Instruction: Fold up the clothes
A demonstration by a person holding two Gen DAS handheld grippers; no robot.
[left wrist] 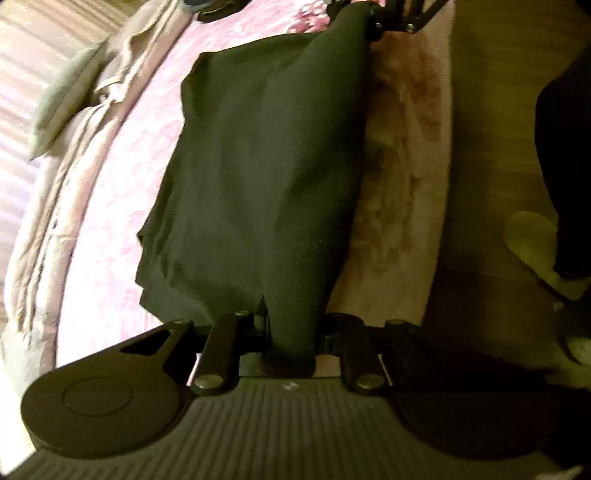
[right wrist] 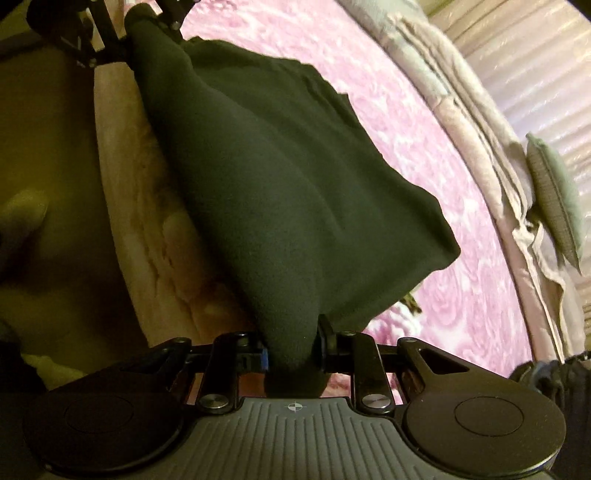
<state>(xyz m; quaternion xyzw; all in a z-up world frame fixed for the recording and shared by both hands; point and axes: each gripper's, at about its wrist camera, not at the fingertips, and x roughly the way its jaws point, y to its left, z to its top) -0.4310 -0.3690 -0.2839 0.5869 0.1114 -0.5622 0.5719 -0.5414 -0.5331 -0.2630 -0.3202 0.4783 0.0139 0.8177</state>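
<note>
A dark green garment [left wrist: 258, 166] hangs stretched between my two grippers above a pink floral bed cover [left wrist: 122, 206]. My left gripper [left wrist: 291, 332] is shut on one bunched corner of it. My right gripper [right wrist: 293, 350] is shut on the opposite corner. In the left wrist view my right gripper [left wrist: 369, 22] shows at the top, clamped on the far end. In the right wrist view my left gripper [right wrist: 147, 22] shows at the top left, on the garment [right wrist: 280, 192]. The lower part of the garment drapes toward the bed.
Folded beige bedding [left wrist: 74, 155] and a grey-green pillow [left wrist: 62, 110] lie along the bed's far side, also in the right wrist view [right wrist: 554, 199]. The bed's edge [left wrist: 406, 147] drops to a wooden floor [left wrist: 498, 147]. A person's slippered foot [left wrist: 532, 240] stands there.
</note>
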